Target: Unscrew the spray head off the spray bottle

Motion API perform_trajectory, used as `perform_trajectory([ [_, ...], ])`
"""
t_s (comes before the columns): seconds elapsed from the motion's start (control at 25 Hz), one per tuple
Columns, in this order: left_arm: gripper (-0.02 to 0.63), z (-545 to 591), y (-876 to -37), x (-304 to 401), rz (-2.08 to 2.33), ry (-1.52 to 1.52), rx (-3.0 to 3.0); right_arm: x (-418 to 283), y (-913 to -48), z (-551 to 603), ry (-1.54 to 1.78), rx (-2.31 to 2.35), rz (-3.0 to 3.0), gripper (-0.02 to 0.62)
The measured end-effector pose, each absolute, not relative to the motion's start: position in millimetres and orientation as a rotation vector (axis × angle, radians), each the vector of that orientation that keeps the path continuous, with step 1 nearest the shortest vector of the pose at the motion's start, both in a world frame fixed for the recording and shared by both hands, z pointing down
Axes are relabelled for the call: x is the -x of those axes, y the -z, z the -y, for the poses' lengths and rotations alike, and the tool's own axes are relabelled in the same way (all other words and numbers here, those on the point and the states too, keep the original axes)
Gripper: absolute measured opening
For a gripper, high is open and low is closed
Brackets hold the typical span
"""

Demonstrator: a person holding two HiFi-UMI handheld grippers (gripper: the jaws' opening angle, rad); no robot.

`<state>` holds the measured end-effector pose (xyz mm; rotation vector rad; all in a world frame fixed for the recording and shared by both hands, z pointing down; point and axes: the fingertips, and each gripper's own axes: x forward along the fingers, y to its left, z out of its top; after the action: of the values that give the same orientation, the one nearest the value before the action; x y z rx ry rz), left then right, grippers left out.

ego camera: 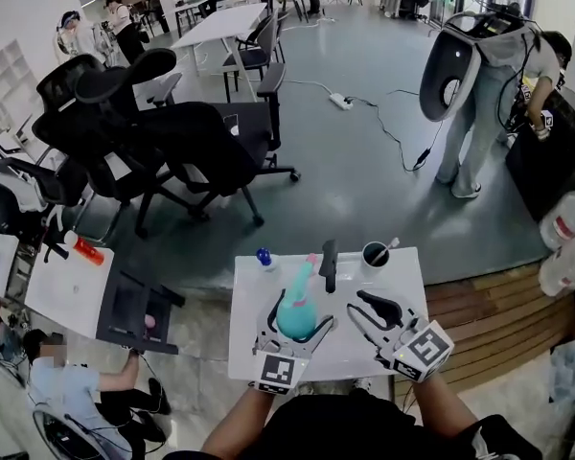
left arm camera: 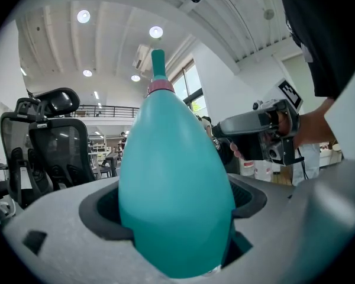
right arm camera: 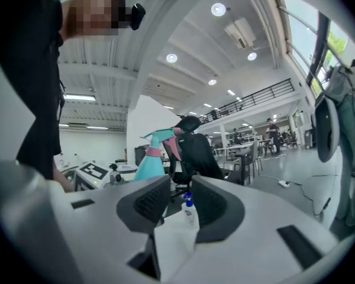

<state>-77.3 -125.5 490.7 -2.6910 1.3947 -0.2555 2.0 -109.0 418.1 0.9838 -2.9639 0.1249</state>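
Firmly gripped, the teal spray bottle (ego camera: 296, 305) sits in the left gripper (ego camera: 297, 324) over the near middle of the white table (ego camera: 407, 286)
Left jaws clench the bottle's wide body from both sides, the spray head (ego camera: 310, 263) on top with its pink collar; the right gripper (ego camera: 356, 305) hangs just beside it toward the table's right edge, jaws released, nothing between them. Along the far edge stand 3 things: a small blue-capped bottle (ego camera: 264, 258) by the left corner, a black object (ego camera: 329, 264) mid-edge, a black cup (ego camera: 375, 254) further right
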Motion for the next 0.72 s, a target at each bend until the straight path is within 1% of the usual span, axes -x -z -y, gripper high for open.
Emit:
perform_trajectory([
  [0.16,0.468,125.4,-498.1,60.6,-1.382,0.312,2.671,11.0,-406.9,100.3,-0.141,-0.808,3.038,0.158],
  [0.36,0.468,129.0,-501.9,43.4,-1.373,0.339,2.664,20.5,-391.8,101.7,-0.201,-0.695,3.110,0.166],
  [0.72,0.468,130.7,-512.4,25.8,-1.344,0.416,2.604,32.2,-390.2,116.7,-0.332,-0.662,3.133,0.179],
])
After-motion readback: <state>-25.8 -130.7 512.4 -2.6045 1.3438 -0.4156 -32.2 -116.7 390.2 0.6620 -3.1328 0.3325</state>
